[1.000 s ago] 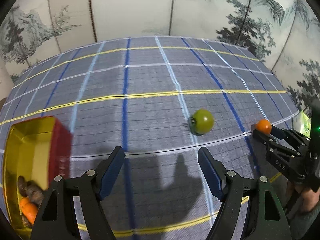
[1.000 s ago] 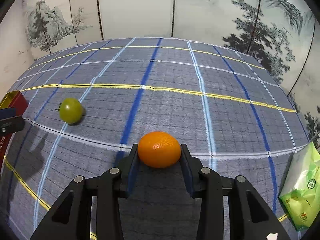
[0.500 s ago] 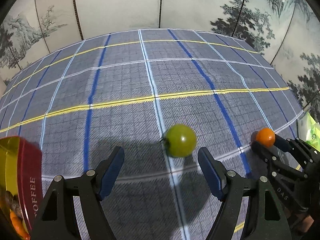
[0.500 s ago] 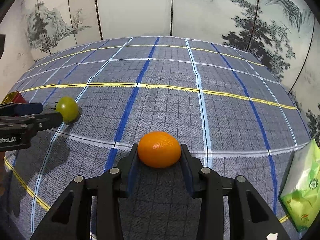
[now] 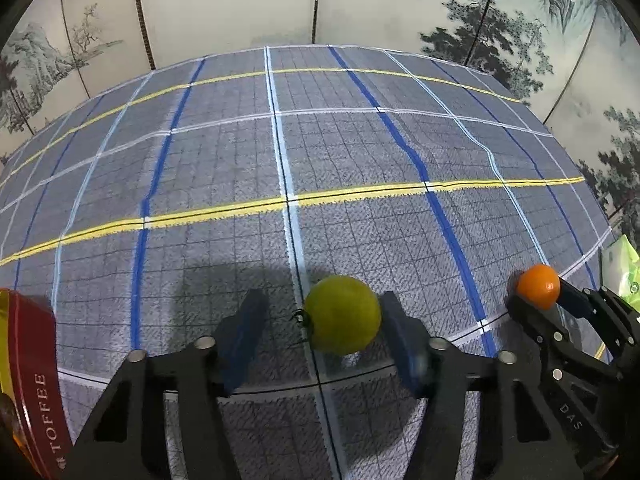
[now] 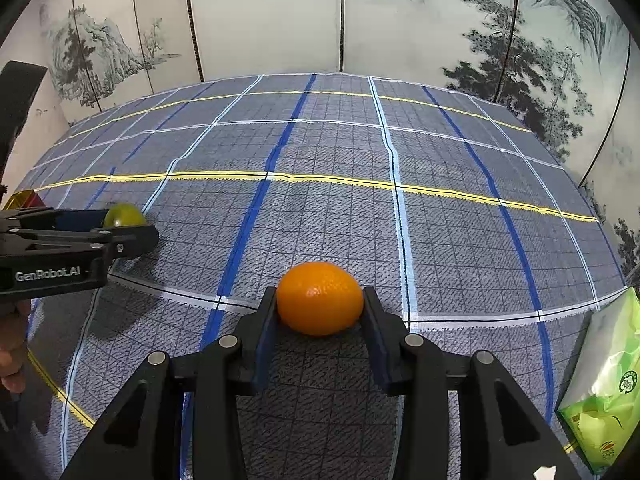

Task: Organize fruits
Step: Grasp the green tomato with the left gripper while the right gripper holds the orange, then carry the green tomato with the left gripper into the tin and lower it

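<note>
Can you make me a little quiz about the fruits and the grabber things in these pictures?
1. True or false: the right gripper is squeezing the orange fruit.
2. Where is the green fruit? A) inside the red tin B) between the fingers of the left gripper C) on the green packet
3. Fill in the word: the left gripper is ____, with a gap on one side of the green fruit.

Key
1. True: both fingers press against its sides.
2. B: it lies on the checked cloth, close to one finger.
3. open
</note>
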A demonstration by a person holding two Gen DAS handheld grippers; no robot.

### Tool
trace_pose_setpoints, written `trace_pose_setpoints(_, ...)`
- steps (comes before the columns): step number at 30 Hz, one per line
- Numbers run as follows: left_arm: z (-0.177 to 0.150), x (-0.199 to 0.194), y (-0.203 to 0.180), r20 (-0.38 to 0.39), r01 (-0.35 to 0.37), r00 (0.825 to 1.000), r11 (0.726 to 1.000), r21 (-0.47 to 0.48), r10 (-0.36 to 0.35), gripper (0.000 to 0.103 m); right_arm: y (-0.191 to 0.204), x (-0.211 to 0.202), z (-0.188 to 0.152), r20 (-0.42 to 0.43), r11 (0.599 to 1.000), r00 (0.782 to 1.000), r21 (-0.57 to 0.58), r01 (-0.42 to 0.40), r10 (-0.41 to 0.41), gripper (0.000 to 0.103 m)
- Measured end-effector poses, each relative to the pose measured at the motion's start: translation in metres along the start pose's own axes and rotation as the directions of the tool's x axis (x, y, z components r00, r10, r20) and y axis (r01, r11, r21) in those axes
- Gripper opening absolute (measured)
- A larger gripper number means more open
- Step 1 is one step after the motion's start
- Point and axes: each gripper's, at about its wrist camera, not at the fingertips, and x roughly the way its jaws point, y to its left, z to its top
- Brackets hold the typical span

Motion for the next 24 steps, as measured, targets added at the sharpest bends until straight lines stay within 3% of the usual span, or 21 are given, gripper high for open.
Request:
trace_pose_setpoints(2, 0.000, 0.000, 0.000, 0.001, 0.015, 1.000, 1.000, 0.007, -0.015, 0.040, 0.000, 0.000, 0.000, 0.000, 1.000, 1.000, 0.001, -0.001, 0.001, 0.039)
trace_pose_setpoints(6, -0.003, -0.003, 0.004, -0.004, 0.026, 1.000, 1.000, -0.009, -0.026, 0.039, 0.000, 0.000, 0.000, 0.000, 1.000, 1.000, 0.000, 0.000, 0.000, 0.039)
trace_pose_setpoints(24, -0.048, -0.053, 0.040, -0.005, -0.059, 0.998, 0.998, -0.031, 0.058, 0.039, 0.001, 0.001, 0.000, 0.000, 1.000, 1.000, -0.004, 0.006, -0.006, 0.039)
